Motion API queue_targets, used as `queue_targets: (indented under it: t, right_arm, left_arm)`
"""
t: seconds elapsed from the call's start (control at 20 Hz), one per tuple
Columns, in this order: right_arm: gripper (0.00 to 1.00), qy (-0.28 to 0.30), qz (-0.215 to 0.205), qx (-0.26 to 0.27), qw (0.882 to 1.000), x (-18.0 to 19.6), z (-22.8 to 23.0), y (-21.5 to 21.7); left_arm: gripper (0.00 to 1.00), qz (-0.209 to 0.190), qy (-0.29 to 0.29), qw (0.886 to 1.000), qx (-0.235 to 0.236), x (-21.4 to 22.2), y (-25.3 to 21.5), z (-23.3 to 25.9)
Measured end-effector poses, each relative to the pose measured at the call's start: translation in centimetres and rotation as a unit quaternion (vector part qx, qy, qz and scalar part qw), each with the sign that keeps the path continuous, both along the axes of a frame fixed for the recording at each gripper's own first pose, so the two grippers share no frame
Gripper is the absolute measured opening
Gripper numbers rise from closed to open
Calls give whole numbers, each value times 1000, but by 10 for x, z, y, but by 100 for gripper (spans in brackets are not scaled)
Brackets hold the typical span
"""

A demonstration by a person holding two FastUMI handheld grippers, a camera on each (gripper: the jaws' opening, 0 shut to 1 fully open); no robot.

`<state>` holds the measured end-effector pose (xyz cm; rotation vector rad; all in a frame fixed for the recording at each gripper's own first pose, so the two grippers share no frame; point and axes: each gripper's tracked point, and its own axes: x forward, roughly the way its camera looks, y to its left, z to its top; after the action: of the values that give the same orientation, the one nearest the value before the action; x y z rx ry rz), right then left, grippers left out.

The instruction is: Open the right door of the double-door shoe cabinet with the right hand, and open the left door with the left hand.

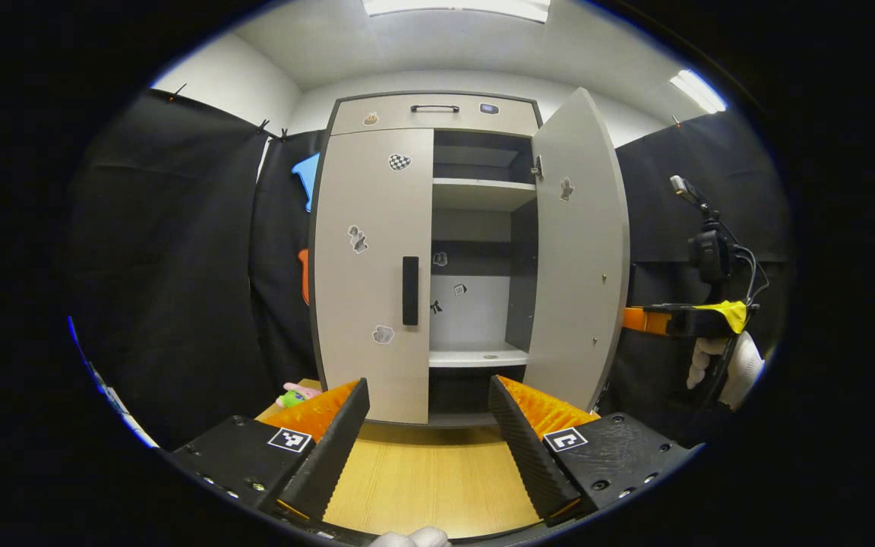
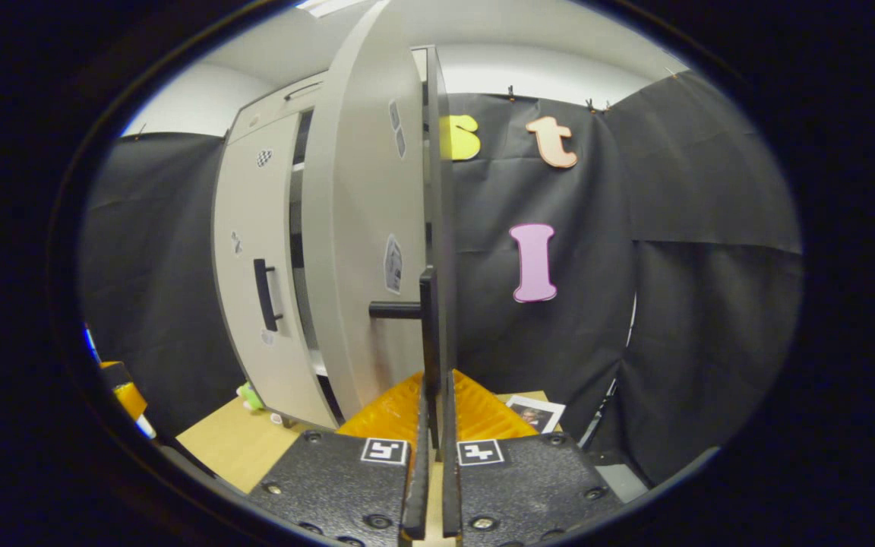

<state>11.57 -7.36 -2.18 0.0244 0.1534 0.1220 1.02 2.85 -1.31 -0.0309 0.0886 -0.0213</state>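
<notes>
The grey shoe cabinet (image 1: pixel 437 114) stands ahead on a wooden surface. Its left door (image 1: pixel 373 251) is closed, and the black vertical handle (image 1: pixel 410 290) sits at the door's inner edge. The right door (image 1: pixel 578 251) is swung wide, baring the shelves (image 1: pixel 479 194). My left gripper (image 1: pixel 428 384) is open, low in front of the cabinet and apart from it. In the right gripper view, my right gripper (image 2: pixel 430 395) is shut on the right door's black handle (image 2: pixel 428 319), beside the door (image 2: pixel 361 228). From the left gripper view, the right gripper (image 1: pixel 635 319) reaches in behind that door.
A white-gloved hand (image 1: pixel 741 365) holds the right gripper. A small pink and green toy (image 1: pixel 295 395) lies by the cabinet's left foot. A printed sheet (image 2: pixel 532 414) lies on the wooden surface (image 1: pixel 422 479). Black cloth walls stand close on both sides.
</notes>
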Motion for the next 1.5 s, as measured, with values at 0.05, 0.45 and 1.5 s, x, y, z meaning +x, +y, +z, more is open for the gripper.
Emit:
queue_targets:
  t: [0.05, 0.45, 1.5]
  right_arm:
    - [15, -1, -8, 0, 1000, -4, 1, -5]
    - [92, -39, -38, 8, 998, -69, 15, -7]
    - [100, -36, -85, -9, 996, -135, 3, 27]
  left_arm:
    - [95, 0, 0, 1000, 2, 1, 1, -1]
    - [95, 7, -1, 1000, 11, 3, 9, -3]
    - [95, -19, -45, 999, 14, 36, 7, 8]
